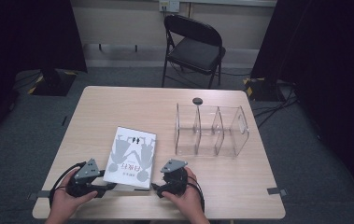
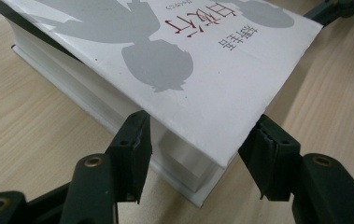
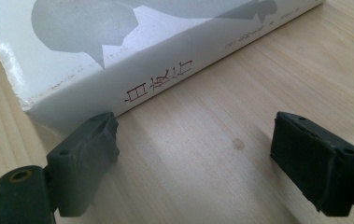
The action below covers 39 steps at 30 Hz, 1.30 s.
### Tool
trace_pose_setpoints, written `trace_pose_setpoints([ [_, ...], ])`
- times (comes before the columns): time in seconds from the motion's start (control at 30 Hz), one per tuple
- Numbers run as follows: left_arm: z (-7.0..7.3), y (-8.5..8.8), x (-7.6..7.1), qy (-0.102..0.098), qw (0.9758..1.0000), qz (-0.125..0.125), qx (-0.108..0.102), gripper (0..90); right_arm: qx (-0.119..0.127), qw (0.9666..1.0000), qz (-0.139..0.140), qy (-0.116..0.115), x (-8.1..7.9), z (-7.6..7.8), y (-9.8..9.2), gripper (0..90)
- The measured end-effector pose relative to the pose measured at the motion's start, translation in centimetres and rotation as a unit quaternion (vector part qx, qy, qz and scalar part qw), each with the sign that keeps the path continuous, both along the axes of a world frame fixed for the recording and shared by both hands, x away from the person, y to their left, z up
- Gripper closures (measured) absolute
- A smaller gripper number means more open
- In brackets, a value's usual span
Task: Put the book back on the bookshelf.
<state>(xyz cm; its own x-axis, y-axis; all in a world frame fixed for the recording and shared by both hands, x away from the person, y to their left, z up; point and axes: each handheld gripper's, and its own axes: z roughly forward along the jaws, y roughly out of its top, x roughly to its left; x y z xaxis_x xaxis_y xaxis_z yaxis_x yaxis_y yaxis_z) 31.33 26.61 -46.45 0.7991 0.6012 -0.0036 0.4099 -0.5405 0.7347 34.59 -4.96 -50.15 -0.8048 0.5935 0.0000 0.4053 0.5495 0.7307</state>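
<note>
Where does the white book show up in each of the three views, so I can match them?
High view: the white book lies flat near the table's front edge, between the two hand-held grippers.
Left gripper view: its near corner sits between the jaws, front cover lifted.
Right gripper view: its spine runs across the upper left, beyond the jaws.
Shared landmark: the red title characters.
</note>
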Motion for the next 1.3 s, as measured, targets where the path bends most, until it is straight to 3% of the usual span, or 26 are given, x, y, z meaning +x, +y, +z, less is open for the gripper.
trace_pose_setpoints([
  [0.07, 0.1, 0.0, 0.1, 0.001, 1.0, 0.0, -0.005, 43.8, 0.0, 1.0, 0.001, 0.0, 0.0, 0.0, 0.0, 13.7],
  [0.1, 0.1, 0.0, 0.1, 0.007, 0.9997, 0.003, -0.021, 43.6, 0.0, 1.0, 0.0, 0.0, 0.0, 0.0, 0.0, 13.7],
  [0.4, 0.5, 0.0, 0.3, 0.01, 0.9994, 0.001, -0.033, 43.0, 0.002, 1.0, 0.004, -0.001, 0.0, 0.0, -0.1, 14.3],
  [0.47, 0.6, 0.0, 0.4, 0.02, 0.9989, 0.001, -0.043, 43.2, 0.002, 1.0, 0.005, -0.001, 0.0, 0.0, -0.2, 15.2],
  [0.63, 0.8, -0.5, 0.5, 0.019, 0.9994, -0.011, -0.028, 45.1, -0.005, 1.0, 0.005, 0.002, -0.3, 0.3, -0.7, 17.5],
  [0.67, 0.7, -0.7, 0.5, 0.02, 0.9991, -0.011, -0.036, 45.9, -0.007, 1.0, 0.001, 0.003, -0.3, 0.3, -1.1, 17.5],
  [0.83, 0.6, -1.0, 0.6, 0.021, 0.999, -0.015, -0.035, 46.0, 0.002, 1.0, -0.001, 0.008, -0.7, 0.6, -1.7, 17.5],
  [0.93, 0.6, -1.2, 0.7, 0.019, 0.9992, -0.016, -0.032, 46.0, 0.02, 0.9997, 0.004, -0.009, -1.2, 1.4, -2.2, 18.0],
  [1.13, 0.7, -1.4, 0.5, 0.015, 0.9995, -0.012, -0.026, 46.0, 0.017, 0.9995, 0.02, -0.019, -1.9, 2.6, -1.6, 17.9],
  [1.17, 0.7, -1.4, 0.6, 0.017, 0.9995, -0.011, -0.024, 46.3, 0.007, 0.9991, 0.028, -0.03, -2.1, 3.2, -1.1, 17.9],
  [1.2, 0.7, -1.4, 0.6, 0.019, 0.9993, -0.009, -0.031, 46.3, 0.005, 0.9989, 0.033, -0.032, -2.2, 3.5, -0.9, 17.9],
  [1.3, 0.8, -1.5, 0.6, 0.019, 0.9994, -0.008, -0.029, 46.4, 0.013, 0.9988, 0.036, -0.031, -2.3, 3.8, -0.4, 17.7],
])
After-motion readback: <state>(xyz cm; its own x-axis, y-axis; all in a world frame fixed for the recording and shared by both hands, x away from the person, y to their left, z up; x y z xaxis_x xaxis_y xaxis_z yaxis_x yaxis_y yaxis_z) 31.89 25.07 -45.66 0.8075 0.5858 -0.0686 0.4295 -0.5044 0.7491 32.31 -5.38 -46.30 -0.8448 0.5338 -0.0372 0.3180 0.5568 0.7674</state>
